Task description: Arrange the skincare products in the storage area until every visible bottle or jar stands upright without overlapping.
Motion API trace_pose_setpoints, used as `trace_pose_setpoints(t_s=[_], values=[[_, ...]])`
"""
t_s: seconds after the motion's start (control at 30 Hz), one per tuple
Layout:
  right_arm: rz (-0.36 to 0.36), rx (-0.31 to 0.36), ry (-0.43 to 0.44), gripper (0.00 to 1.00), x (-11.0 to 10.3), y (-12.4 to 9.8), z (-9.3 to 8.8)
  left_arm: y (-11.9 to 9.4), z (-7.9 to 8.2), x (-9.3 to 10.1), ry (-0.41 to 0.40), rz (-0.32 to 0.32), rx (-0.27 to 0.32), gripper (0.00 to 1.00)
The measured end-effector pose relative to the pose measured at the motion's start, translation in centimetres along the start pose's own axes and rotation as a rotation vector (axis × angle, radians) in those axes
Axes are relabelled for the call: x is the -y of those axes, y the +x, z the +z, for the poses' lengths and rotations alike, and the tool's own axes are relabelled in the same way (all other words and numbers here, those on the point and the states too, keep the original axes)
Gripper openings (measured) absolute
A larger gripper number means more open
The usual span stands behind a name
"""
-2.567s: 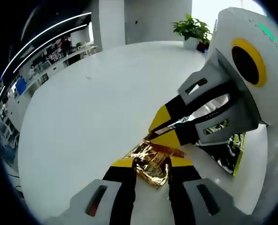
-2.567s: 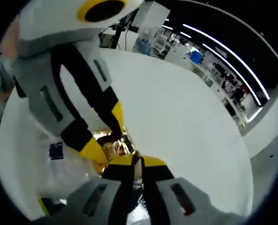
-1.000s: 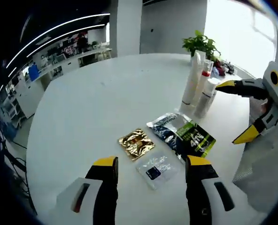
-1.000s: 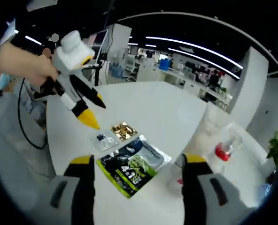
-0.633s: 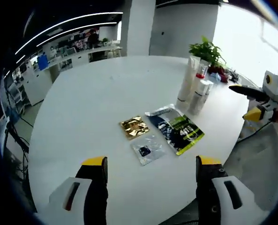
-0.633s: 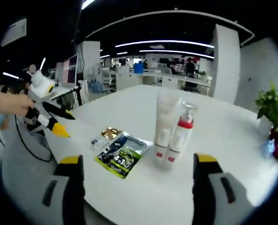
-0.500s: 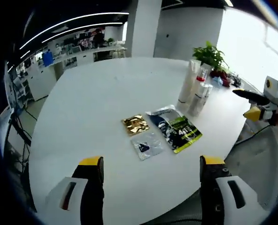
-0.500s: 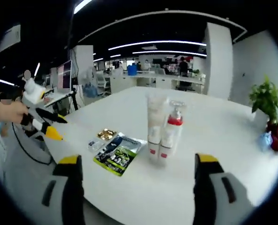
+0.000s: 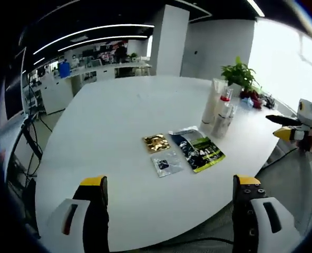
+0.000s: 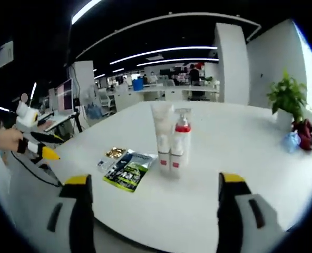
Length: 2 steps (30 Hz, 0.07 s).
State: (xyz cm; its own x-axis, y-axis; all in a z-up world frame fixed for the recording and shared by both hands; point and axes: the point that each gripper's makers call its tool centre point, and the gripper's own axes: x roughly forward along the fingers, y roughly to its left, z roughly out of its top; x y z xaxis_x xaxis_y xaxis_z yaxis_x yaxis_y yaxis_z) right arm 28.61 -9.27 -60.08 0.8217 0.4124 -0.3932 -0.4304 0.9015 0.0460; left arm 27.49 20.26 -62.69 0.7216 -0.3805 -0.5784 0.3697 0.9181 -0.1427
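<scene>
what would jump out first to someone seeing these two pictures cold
Probably the tight cluster of upright skincare bottles, one with a red collar, standing on the big white table. Next, the flat sachets beside them: a green-and-black one, a gold one and a small clear one. Both the left gripper and right gripper are open and well back from everything.

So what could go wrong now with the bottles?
The bottles stand upright but packed tight together, so nudging one might topple the rest. The sachets lie flat beside them, and the green one seems to overlap another. Both grippers, left and right, are open and off the table.
</scene>
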Motion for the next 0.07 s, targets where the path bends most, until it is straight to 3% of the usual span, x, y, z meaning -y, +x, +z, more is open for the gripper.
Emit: trace_pose_setpoints(t_s=[0.07], values=[[-0.003,0.007,-0.011,1.00,0.05,0.01,0.13,0.09,-0.03,0.15,0.010,-0.001,-0.003,0.97]])
